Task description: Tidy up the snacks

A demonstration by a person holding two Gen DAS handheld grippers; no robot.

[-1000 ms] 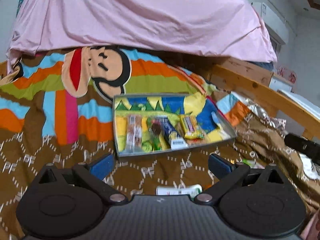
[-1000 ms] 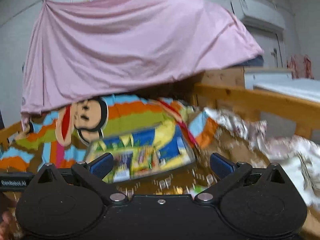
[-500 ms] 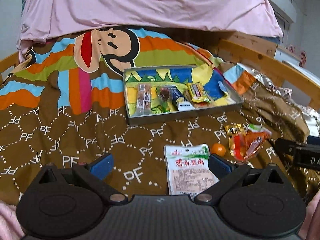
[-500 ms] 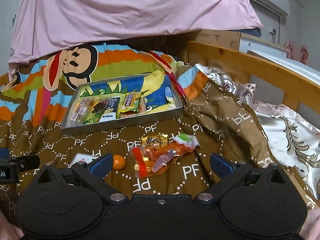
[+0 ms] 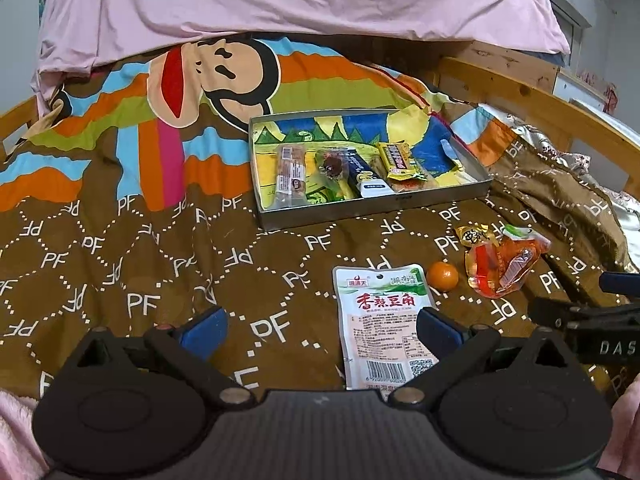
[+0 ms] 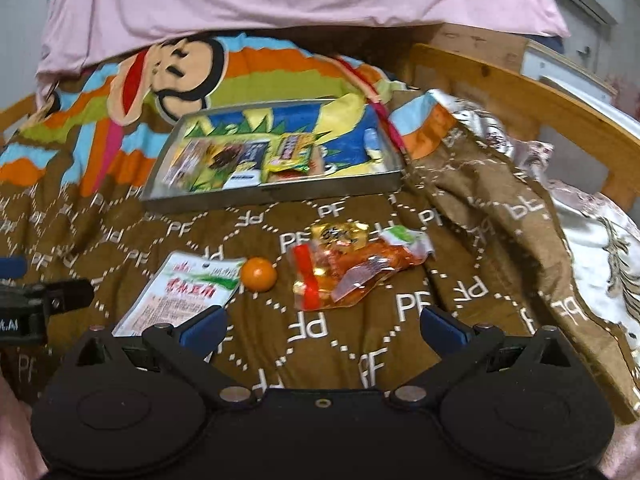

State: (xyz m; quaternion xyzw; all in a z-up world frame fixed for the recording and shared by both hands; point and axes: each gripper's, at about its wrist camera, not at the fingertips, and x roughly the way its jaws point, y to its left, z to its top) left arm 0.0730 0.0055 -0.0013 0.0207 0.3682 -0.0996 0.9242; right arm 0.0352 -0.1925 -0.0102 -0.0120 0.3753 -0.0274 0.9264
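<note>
Both the left gripper (image 5: 320, 330) and right gripper (image 6: 322, 326) hovered with jaws spread and empty, likely choosing a pick, while a white packet (image 5: 382, 320), small orange (image 5: 442, 276) and orange packet (image 5: 502, 266) lay on the bed, just before the tin tray (image 5: 376, 208) already holding snacks.

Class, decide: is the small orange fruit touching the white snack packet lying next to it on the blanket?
Apart. In the left wrist view a strip of brown blanket shows between the orange fruit and the white packet; the right wrist view is too blurred to confirm it.
</note>
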